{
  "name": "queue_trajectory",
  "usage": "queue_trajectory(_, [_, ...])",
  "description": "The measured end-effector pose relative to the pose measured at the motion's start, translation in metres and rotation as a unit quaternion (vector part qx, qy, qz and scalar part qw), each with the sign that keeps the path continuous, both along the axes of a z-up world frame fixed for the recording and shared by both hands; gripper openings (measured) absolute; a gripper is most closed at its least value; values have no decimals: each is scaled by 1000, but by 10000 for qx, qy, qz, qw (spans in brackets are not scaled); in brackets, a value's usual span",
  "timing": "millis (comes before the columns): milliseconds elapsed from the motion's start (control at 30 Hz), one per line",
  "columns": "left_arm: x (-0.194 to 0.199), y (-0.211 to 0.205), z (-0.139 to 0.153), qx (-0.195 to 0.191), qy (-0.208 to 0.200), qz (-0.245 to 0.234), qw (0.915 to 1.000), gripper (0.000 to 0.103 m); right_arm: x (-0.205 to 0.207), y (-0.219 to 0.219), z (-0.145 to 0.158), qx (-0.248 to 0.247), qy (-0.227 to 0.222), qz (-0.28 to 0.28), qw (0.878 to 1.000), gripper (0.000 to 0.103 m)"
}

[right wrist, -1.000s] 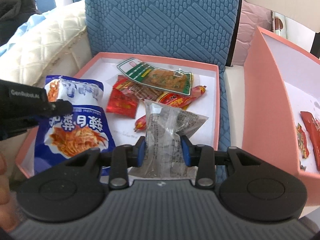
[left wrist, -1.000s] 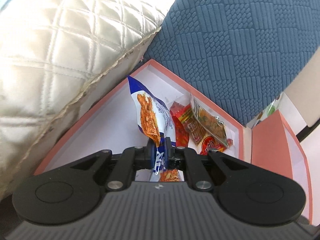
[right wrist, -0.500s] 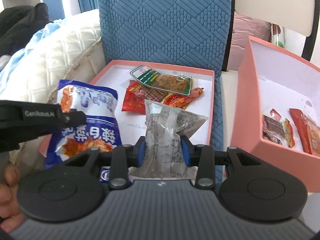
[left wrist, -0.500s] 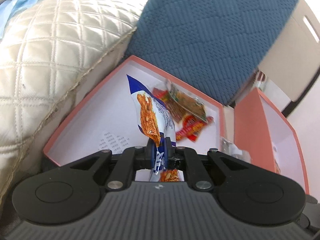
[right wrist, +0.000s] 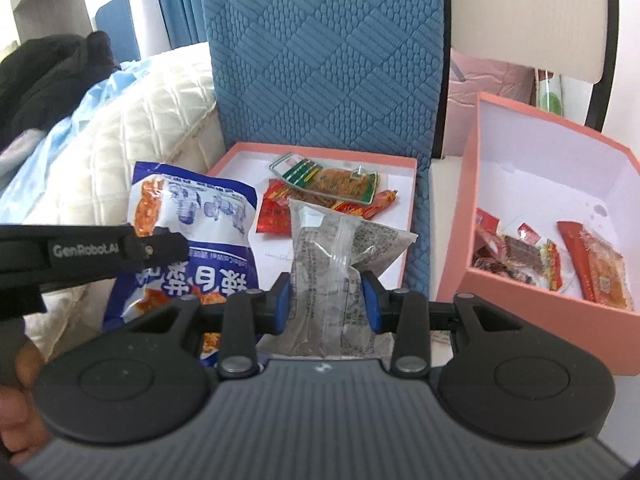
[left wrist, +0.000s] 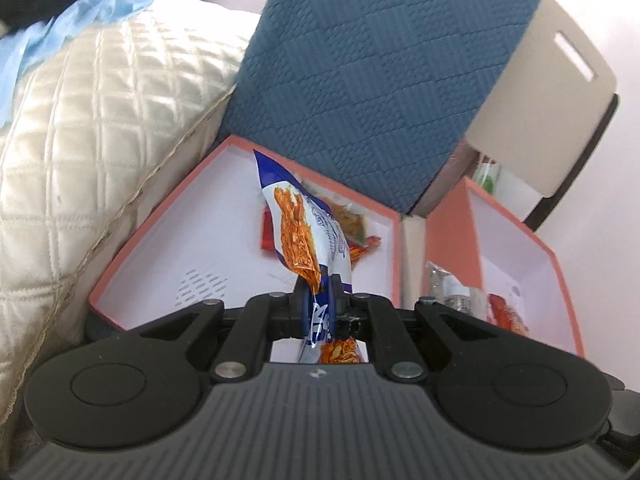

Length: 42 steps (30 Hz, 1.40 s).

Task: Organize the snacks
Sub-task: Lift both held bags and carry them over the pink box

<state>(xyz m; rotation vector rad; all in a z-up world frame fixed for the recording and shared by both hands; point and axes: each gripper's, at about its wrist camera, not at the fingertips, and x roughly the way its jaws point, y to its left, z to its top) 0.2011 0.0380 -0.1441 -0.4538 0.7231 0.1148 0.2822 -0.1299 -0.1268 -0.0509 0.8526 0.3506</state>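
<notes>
My left gripper (left wrist: 322, 294) is shut on a blue and white snack bag (left wrist: 308, 236) printed with orange strips, held edge-on above the shallow pink lid tray (left wrist: 168, 232). From the right wrist view that bag (right wrist: 192, 208) hangs flat with the left gripper (right wrist: 160, 246) clamping it from the left. My right gripper (right wrist: 325, 300) is shut on a clear grey-printed packet (right wrist: 332, 264), held upright above the tray (right wrist: 414, 184). Red sausage packs and a green-edged pack (right wrist: 332, 182) lie in the tray. The deeper pink box (right wrist: 532, 292) at right holds several red snacks.
A blue quilted cushion (right wrist: 324, 52) stands behind the tray. A cream quilted pillow (left wrist: 88, 144) and pale blue cloth lie to the left, with dark clothing (right wrist: 52, 76) beyond. A white chair back (left wrist: 556, 92) rises behind the box. A person's hand (right wrist: 16, 400) shows at lower left.
Both grippers have risen and pulled back with their packets; the tray and the pink box look smaller and lower, and the box's contents have come into view.
</notes>
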Motion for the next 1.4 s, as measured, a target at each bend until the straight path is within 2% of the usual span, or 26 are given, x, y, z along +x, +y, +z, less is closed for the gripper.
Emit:
queue_trajectory(433, [-3,-44,75,349,-497,-365,9975,11,-5,-39,65,314,-585,-48,9978,40])
queue_trajectory(900, [11,-84,161,572,-1184,-481,9902,10,0,-78,136,562,-1309,-8,9898,40])
queue_trajectory(1100, [29,-118,179,633,-1174,-675,9888,11,3,-98,161,494,-1643,-30,9852,40])
queue_trajectory(1400, [75,-175,188,602,-1122,-995,9869,11,24,-145,164,276,-1727,-351,9840,40])
